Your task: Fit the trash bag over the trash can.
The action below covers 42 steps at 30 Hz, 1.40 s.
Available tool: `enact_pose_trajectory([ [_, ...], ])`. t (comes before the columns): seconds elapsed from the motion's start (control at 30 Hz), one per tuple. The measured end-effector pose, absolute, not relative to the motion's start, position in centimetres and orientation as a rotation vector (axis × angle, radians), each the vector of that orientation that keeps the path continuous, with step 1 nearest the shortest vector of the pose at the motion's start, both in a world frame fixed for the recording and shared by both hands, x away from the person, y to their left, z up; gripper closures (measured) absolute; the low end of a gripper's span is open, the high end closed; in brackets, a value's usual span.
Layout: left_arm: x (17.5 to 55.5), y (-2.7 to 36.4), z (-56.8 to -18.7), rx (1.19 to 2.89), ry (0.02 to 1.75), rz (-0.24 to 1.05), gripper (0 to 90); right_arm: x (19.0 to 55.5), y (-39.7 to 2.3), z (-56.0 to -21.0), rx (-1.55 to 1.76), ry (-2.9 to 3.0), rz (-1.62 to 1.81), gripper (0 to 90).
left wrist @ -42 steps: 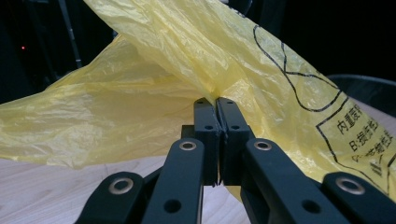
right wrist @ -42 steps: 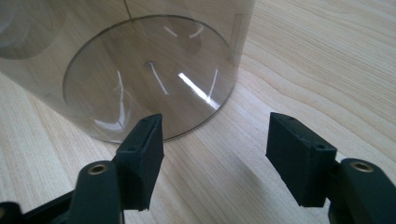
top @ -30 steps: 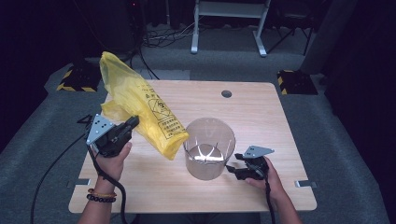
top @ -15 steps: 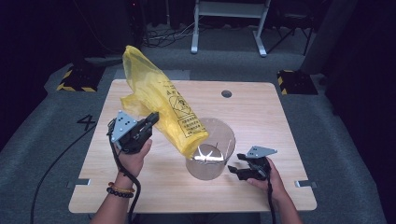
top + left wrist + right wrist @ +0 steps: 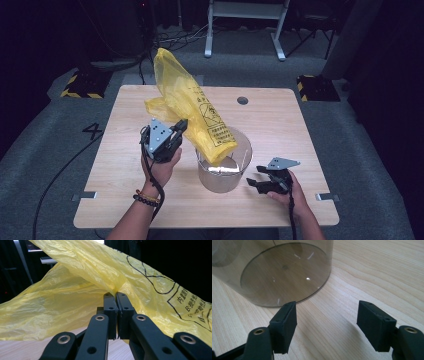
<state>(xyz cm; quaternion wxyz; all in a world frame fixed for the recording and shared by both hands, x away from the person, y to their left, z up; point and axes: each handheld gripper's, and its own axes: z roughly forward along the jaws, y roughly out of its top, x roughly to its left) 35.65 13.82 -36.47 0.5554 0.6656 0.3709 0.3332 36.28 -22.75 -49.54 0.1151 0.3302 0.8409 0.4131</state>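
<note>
Left gripper point(image 5: 117, 296) pinched tight on yellow bag point(image 5: 82, 272); right gripper point(image 5: 327, 325) wide, empty.

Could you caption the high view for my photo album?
Left gripper holds a crinkled yellow plastic bag over a clear cylindrical bin.

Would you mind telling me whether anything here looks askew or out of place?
Nothing is spilled or damaged. The yellow bag, pinched by the left gripper, stands bunched and tilted, with one corner dipping into the clear bin rather than lining it. The right gripper rests open beside the bin.
</note>
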Motion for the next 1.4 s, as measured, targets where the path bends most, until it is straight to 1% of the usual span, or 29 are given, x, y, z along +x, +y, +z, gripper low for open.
enact_pose_trajectory([
  [0.5,35.8,11.7,-38.6,1.636,0.823,0.811,87.6,36.1,-22.6,-50.0,0.956,2.488,1.198,32.7],
  [0.8,35.6,11.4,-39.6,1.658,0.798,0.784,87.3,36.1,-22.9,-49.6,0.959,2.473,1.211,32.3],
  [1.0,34.9,10.8,-40.1,1.700,0.753,0.779,87.4,35.8,-24.1,-48.3,0.973,2.410,1.257,30.7],
  [1.2,34.6,10.6,-40.8,1.713,0.742,0.752,87.3,35.1,-25.3,-46.1,0.981,2.306,1.332,30.1],
  [1.4,34.0,10.7,-41.0,1.717,0.713,0.721,86.9,34.5,-25.1,-44.5,0.946,2.270,1.366,30.0],
])
